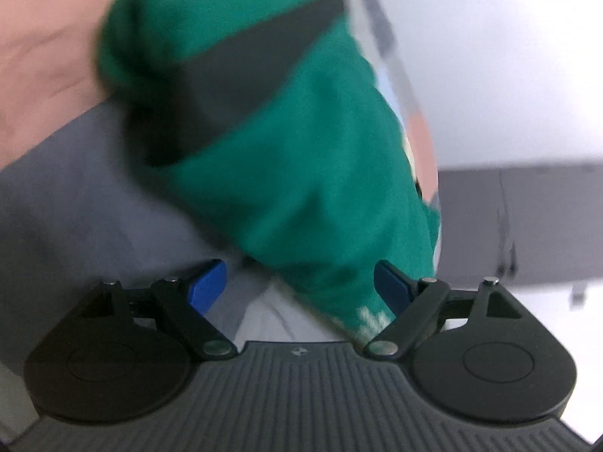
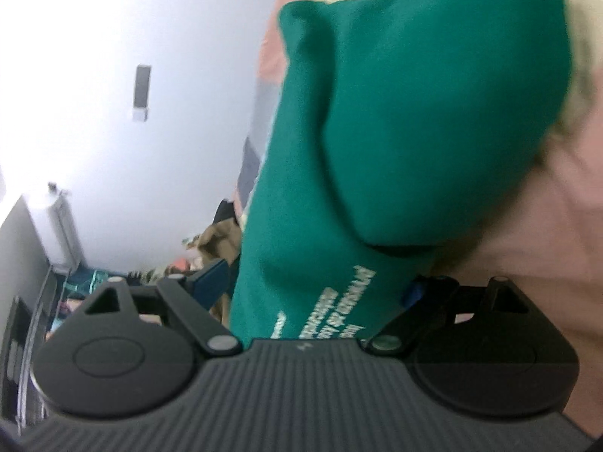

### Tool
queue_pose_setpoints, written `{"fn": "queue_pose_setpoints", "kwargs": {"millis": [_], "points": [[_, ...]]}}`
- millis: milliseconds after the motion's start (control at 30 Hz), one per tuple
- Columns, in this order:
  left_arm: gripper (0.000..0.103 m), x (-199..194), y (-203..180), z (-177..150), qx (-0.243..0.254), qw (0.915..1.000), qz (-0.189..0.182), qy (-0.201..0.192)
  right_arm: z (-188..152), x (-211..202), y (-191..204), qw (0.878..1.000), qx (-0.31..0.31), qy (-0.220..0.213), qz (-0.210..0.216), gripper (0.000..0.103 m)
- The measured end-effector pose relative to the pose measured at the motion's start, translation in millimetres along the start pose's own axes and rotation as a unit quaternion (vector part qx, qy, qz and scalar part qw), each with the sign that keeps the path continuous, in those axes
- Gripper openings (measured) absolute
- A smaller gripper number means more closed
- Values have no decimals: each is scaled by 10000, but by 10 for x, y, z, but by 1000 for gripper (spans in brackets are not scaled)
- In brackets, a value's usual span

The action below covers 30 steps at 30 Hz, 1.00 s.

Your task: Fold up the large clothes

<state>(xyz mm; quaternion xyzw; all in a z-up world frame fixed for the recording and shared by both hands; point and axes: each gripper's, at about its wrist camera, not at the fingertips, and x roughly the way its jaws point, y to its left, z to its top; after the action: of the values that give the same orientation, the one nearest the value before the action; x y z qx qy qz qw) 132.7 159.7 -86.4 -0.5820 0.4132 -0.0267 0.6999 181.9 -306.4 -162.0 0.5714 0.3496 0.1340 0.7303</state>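
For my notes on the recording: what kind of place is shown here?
Probably a bedroom at home. A green garment lies on pink bedding, a heap of other clothes lies further off, and a plain white wall stands behind.

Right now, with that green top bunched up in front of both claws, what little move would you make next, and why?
Probably close the right gripper on the green garment. Its jaws stand wide and the cloth, printed edge nearest, already hangs between them, unpinched. The left gripper is also open, with only a corner of cloth near one finger, so I would bring it in after. The pictures are blurred, so this is a guess.
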Motion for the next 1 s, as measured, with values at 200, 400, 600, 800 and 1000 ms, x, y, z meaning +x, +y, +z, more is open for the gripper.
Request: {"fn": "queue_pose_setpoints", "kwargs": {"millis": [200, 400, 600, 800, 1000], "points": [[85, 79, 82, 164, -390, 9976, -179, -539, 106, -18, -124, 9986, 204, -364, -327, 92], [47, 169, -5, 300, -11, 9970, -98, -771, 190, 160, -63, 9977, -326, -392, -452, 84], [20, -9, -235, 184, 649, 9921, -174, -1063, 78, 1, 156, 9874, -1356, -512, -641, 42], [18, -466, -323, 117, 931, 9883, -353, -1153, -126, -230, 385, 9756, -2029, -589, -603, 34], [18, -1018, -361, -93, 1430, 9820, -289, -1199, -332, -655, 559, 9750, -2120, -548, -385, 33]]}}
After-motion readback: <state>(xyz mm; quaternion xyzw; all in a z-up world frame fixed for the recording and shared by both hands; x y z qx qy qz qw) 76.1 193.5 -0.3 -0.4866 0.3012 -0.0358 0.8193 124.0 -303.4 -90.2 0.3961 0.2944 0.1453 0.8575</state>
